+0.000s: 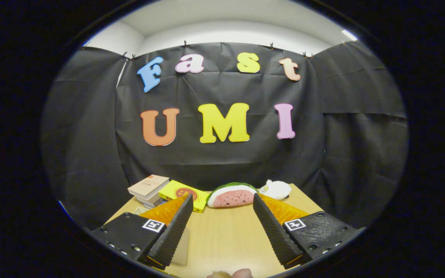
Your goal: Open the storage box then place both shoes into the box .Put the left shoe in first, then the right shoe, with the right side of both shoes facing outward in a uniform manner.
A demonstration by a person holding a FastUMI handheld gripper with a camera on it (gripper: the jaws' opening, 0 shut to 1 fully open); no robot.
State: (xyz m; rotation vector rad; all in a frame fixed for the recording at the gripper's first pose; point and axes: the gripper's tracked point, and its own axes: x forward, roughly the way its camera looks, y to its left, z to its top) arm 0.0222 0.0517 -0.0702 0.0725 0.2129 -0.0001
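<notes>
A fingertip point(230, 274) sits nearest, just below the claw point(222, 200), whose fingers stand wide apart with nothing between them, held above the wooden bench point(222, 239). Beyond lie stacked books point(149, 189), a yellow book point(184, 195), a watermelon-slice toy point(232, 194) and a white plush point(276, 189). I can't tell where the storage box or shoes lie, so finding them should come before any reach.
</notes>
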